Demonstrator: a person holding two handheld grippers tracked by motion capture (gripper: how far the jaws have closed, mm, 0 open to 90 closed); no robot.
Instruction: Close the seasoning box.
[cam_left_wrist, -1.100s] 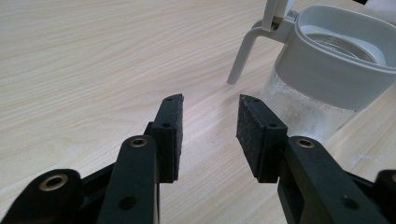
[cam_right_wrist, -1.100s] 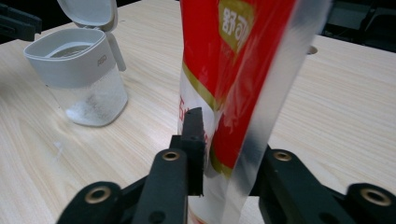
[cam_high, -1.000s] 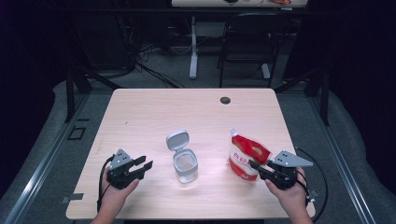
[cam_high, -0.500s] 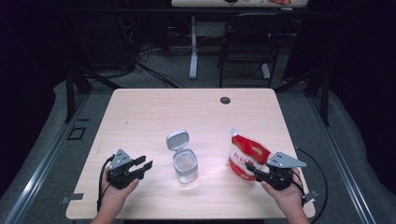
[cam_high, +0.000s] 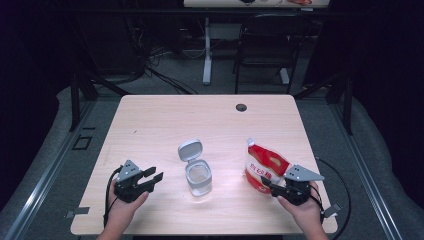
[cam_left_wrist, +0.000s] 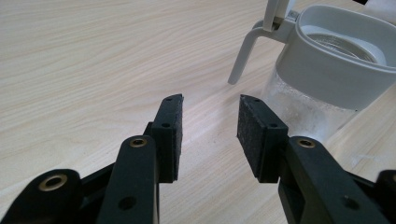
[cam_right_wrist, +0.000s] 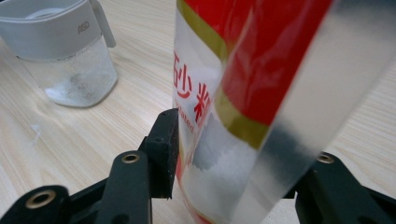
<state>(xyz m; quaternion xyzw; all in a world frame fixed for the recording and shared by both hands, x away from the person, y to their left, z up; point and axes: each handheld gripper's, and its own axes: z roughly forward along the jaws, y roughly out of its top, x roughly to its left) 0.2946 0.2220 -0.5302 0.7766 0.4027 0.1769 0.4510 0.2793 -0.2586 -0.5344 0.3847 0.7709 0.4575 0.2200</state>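
Two tongs, lower frame: left tongs (cam_high: 156, 177) gape empty; right tongs (cam_high: 266, 183), just opening, straddle a red-and-white plastic pouch (cam_high: 263, 164).

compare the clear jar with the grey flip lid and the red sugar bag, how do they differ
The jar is a rigid clear container with a grey collar and its lid swung up; the bag is soft, red and white with printed characters. The jar stands free beside the left gripper; the bag sits between the right gripper jaws, which have just been opening. Both stand upright on the table and hold white grains.
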